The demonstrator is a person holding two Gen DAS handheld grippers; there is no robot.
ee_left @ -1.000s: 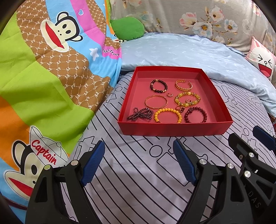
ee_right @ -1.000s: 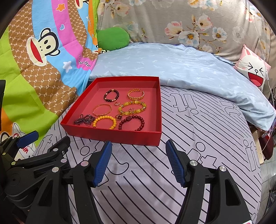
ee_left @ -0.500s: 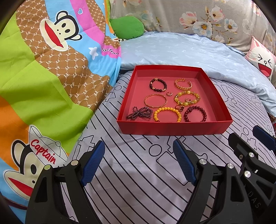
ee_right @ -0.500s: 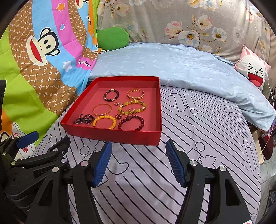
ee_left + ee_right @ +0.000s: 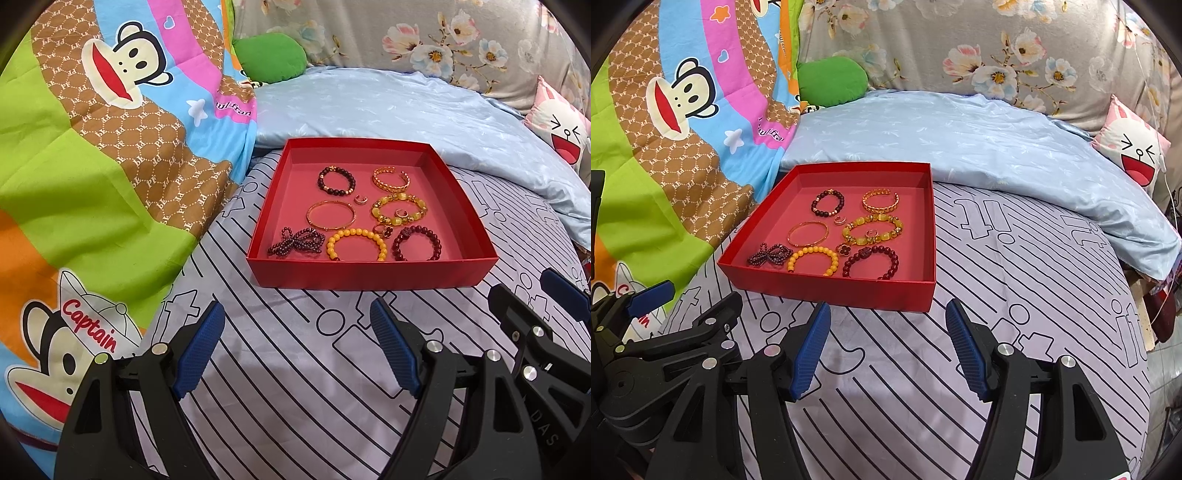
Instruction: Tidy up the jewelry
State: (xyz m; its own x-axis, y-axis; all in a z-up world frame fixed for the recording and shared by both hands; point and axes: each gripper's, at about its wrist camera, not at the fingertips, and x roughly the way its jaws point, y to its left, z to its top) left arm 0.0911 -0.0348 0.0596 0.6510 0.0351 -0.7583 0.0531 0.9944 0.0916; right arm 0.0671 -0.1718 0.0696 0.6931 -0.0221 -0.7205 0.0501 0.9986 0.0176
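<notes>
Left gripper (image 5: 297,343) and right gripper (image 5: 888,347) hover wide apart, empty, above a striped bedsheet (image 5: 295,369) before a red jewelry tray (image 5: 369,273).

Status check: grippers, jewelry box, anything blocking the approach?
Left gripper and right gripper open, empty, short of the red box. Bracelets and rings all lying inside the box, untouched. Nothing between jaws and box, only striped bedsheet.
</notes>
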